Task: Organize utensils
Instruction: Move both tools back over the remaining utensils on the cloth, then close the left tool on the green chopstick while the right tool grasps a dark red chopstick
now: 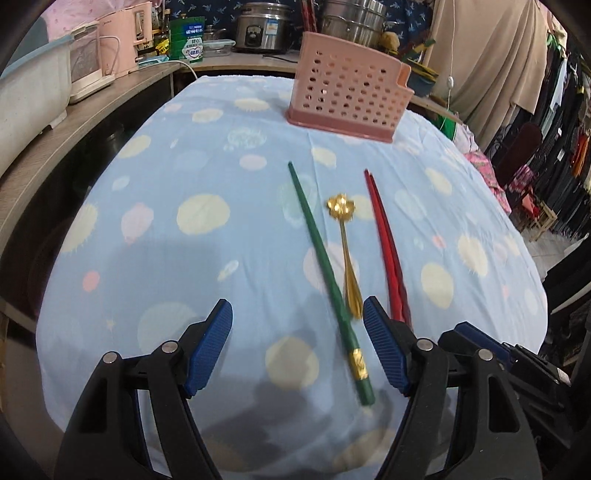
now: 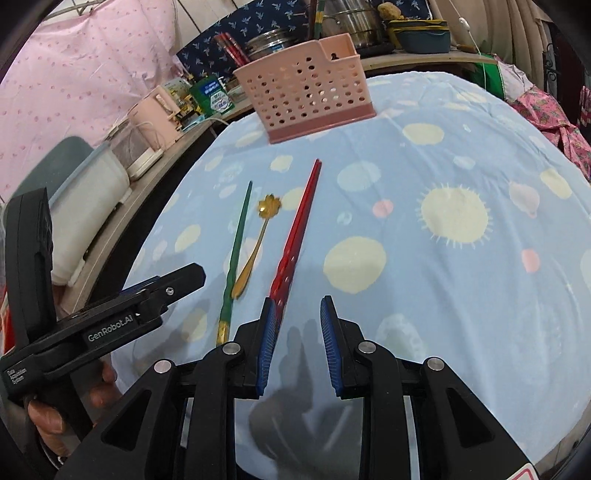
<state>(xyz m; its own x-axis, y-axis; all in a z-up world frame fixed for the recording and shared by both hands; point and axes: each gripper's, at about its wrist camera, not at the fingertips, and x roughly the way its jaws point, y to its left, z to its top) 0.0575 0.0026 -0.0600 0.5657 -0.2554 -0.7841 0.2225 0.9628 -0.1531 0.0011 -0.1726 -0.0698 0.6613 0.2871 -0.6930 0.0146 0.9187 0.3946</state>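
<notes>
**Utensils flat on cloth, both grippers empty**

Green chopsticks [image 1: 325, 273], gold spoon [image 1: 345, 254] and red chopsticks [image 1: 386, 247] lie side by side mid-worktop on the blue dotted cloth [image 1: 184, 166], spoon between the two pairs. Pink perforated holder [image 1: 347, 88] stands upright near the far edge, well apart from them. Left gripper [image 1: 297, 343]: fingers wide apart, nothing between the pads. Right gripper [image 2: 297, 343]: fingers apart with a narrower gap, gripping nothing; red chopstick ends lie just beyond its left finger.

I see a blue dotted tablecloth [image 1: 221, 155] — behind it, a rice cooker [image 1: 260, 27] and pink kettle [image 1: 125, 40].
</notes>
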